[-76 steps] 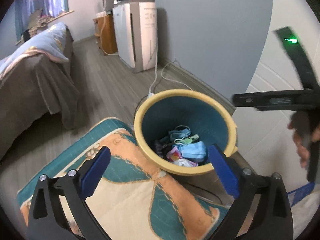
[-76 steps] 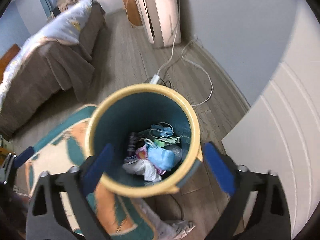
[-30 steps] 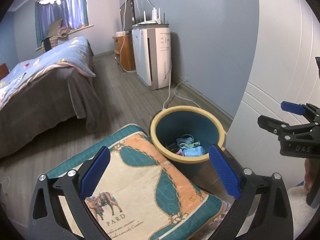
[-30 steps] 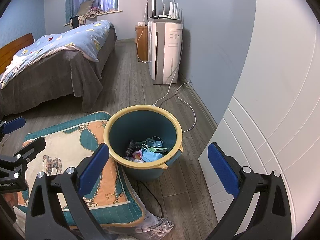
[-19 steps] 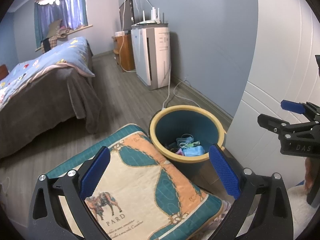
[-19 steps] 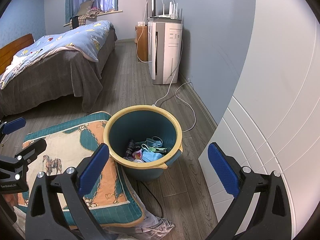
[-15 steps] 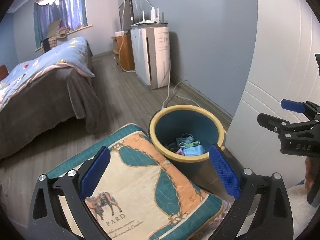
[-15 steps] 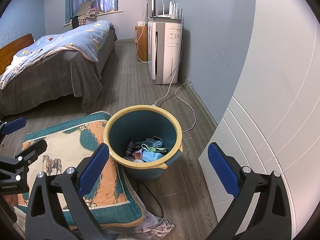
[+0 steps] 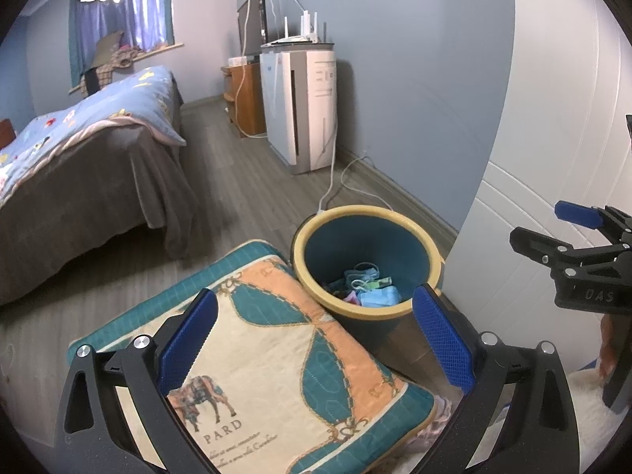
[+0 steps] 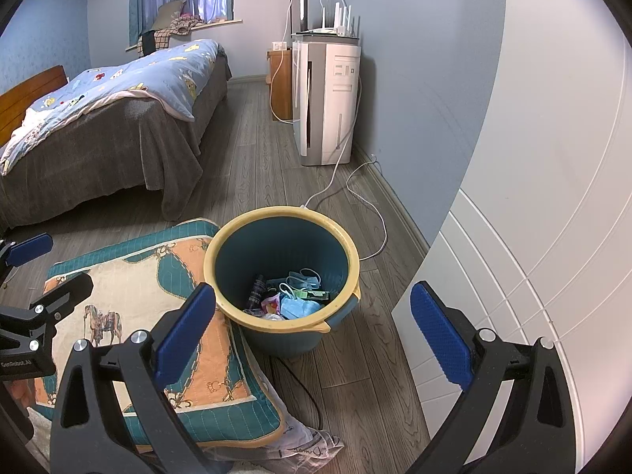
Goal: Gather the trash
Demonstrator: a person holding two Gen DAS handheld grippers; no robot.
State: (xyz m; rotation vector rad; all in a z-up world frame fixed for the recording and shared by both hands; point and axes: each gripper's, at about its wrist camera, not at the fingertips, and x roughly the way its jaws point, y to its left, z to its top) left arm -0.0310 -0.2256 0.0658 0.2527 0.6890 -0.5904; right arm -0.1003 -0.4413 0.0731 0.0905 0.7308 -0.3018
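On the floor beside the white door stands the bin (image 10: 282, 276), its rim touching a cushion (image 10: 130, 316); inside lie face masks (image 10: 298, 306), wrappers and a dark tube. Both tongs hang above and well back from it: the left tongs (image 9: 314, 345) are spread wide and empty, and so are the right tongs (image 10: 312, 339). No loose trash shows on the bare floorboards, though a crumpled plastic bag (image 10: 312, 448) pokes out from under the cushion. The drop-off step looks finished; the next move calls for finding another scrap, perhaps that bag, and lowering one pair of tongs to pinch it.
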